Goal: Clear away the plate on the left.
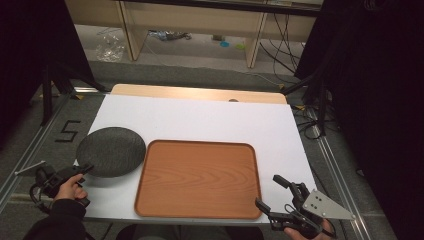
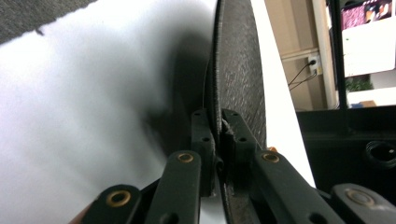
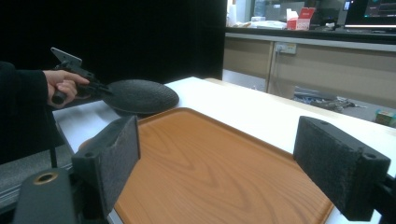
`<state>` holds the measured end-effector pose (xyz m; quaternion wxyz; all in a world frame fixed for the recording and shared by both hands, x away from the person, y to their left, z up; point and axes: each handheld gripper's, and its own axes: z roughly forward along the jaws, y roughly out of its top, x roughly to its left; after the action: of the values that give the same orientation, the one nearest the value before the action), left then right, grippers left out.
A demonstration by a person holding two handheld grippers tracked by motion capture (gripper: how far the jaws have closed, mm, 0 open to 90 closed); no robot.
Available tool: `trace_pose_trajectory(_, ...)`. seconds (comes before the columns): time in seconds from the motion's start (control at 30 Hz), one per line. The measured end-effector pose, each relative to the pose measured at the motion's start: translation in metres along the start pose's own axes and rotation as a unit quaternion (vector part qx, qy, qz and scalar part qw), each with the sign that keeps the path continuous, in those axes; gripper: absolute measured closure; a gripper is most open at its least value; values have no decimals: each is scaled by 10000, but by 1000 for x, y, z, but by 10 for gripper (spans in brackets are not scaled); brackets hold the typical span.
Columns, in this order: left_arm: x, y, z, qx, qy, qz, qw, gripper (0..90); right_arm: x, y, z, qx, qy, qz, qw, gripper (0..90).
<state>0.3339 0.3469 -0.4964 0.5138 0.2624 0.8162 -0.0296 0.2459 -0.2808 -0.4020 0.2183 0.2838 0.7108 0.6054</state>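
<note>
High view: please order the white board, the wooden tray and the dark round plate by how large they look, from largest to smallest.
1. white board
2. wooden tray
3. dark round plate, its rim clamped by the left gripper

Black curtains [image 1: 30, 45] fill the upper left and right of the high view; a pale wooden shelving unit [image 1: 195, 25] stands at top centre on grey carpet [image 1: 200, 75]; black cables [image 1: 285, 45] trail at upper right; a taped "5" [image 1: 67, 131] marks the floor at left.
</note>
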Motion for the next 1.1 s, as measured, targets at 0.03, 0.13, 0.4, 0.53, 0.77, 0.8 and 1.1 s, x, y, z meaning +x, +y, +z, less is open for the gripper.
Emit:
trace_pose_trajectory(0.03,1,0,0,0,-24,-33,10000,851,0,0,0,8,-23,-2,10000,158)
trace_pose_trajectory(0.13,0,4,1,-1,-47,56,10000,856,0,0,-1,31,4,-2,10000,158)
trace_pose_trajectory(0.4,-4,11,4,-56,-59,217,9997,859,0,0,-1,42,2,12,10000,159)
trace_pose_trajectory(0.53,-5,11,5,-173,-81,175,9997,859,-2,0,0,-81,92,51,9999,160)
trace_pose_trajectory(0.77,-6,14,3,-222,-130,117,9996,848,-3,0,0,-73,87,60,9999,160)
trace_pose_trajectory(0.8,-7,14,3,-246,-134,96,9996,848,-2,0,1,-165,59,51,9998,160)
trace_pose_trajectory(1.1,-14,15,-3,-458,-444,-53,9979,849,-3,0,1,-141,93,58,9998,160)
